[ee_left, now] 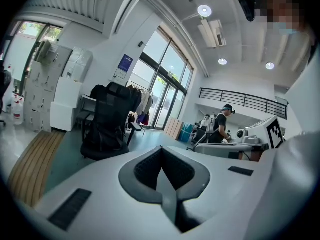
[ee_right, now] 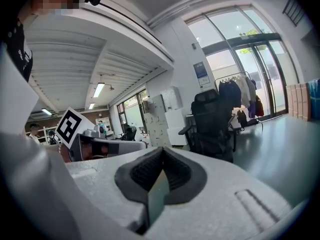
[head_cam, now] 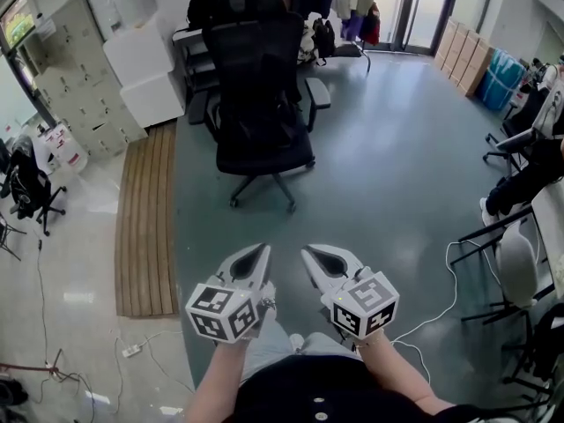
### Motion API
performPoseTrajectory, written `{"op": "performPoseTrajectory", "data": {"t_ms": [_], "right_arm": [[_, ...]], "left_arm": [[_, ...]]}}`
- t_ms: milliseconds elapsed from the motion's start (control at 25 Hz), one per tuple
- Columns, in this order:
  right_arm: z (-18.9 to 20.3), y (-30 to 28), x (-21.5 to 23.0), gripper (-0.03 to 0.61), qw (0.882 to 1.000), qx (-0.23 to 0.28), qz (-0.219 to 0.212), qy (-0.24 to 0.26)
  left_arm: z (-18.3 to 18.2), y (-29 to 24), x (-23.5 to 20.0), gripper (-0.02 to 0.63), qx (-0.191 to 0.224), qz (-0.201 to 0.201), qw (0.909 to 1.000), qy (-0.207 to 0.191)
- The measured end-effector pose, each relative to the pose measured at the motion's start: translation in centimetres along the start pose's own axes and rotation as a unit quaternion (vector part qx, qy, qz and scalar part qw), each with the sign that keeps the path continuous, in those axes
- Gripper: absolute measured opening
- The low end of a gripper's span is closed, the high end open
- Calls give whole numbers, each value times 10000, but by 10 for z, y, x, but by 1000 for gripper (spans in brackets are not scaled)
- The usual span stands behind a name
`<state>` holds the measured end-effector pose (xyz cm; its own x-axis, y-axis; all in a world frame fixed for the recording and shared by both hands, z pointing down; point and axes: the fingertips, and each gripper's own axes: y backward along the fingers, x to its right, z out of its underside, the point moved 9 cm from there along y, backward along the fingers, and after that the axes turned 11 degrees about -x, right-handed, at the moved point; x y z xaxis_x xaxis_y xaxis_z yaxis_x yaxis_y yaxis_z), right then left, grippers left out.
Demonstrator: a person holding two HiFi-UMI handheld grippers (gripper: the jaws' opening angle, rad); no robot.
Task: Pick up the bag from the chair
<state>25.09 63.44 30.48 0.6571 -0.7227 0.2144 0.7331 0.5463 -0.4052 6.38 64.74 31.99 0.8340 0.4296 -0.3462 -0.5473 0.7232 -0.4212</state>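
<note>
- One black office chair (head_cam: 263,104) stands on the grey floor, well ahead of both grippers.
- One black bag (head_cam: 208,7) shows at the backrest's top left; what it rests on is unclear.
- Two side by side: left gripper (head_cam: 257,254) and right gripper (head_cam: 311,254), fingers clenched, empty.

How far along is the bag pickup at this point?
Nothing is done yet: the black bag is at the top of the chair, untouched. In hand: nothing; left gripper and right gripper are shut, empty, well short of it. Left: approach, grasp, lift.
</note>
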Motion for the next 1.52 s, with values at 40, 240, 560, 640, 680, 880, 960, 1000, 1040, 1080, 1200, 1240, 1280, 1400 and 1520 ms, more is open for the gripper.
{"op": "performPoseTrajectory", "data": {"t_ms": [40,240,560,640,680,880,960,1000,1040,1080,1200,1240,1280,1400,1520], "right_arm": [[-2,-8,6,-2,10000,-20,8,-25],[-24,-58,36,-2,9999,-116,70,-56],[-91,-159,88,-2,9996,-182,220,-40],[-107,-183,97,-2,9995,-154,259,-18],[-114,-195,102,-2,9995,-143,281,-6],[-143,-245,117,-2,9991,-93,400,55],[-150,-262,120,-2,9992,-34,387,-7],[-153,-269,120,-2,9992,-10,397,-24],[-156,-275,121,-1,9991,1,427,-25],[-158,-280,122,-2,9989,1,461,-24],[-160,-290,126,-2,9986,-47,522,-87],[-159,-292,128,-2,9984,-72,537,-146],[-158,-294,130,-2,9982,-95,552,-213],[-157,-300,137,-2,9976,-160,598,-316],[-160,-311,149,-2,9975,-231,617,-237]], "left_arm": [[-4,-6,-7,17,10,7,10000,20],[-31,-37,-55,17,-28,-11,9999,134],[-107,-96,-152,17,-133,204,9996,138],[-122,-108,-176,17,-146,242,9995,132],[-129,-113,-188,17,-149,252,9995,134],[-160,-134,-238,17,-177,317,9992,138],[-167,-139,-254,17,-198,363,9991,135],[-170,-142,-261,17,-222,398,9989,136],[-172,-145,-266,17,-257,452,9985,155],[-174,-147,-271,17,-293,530,9980,205],[-177,-153,-281,17,-304,775,9956,438],[-178,-155,-283,17,-303,815,9950,485],[-178,-156,-285,17,-317,841,9946,512],[-177,-161,-293,17,-404,862,9938,578],[-179,-171,-303,17,-414,839,9935,655]]}}
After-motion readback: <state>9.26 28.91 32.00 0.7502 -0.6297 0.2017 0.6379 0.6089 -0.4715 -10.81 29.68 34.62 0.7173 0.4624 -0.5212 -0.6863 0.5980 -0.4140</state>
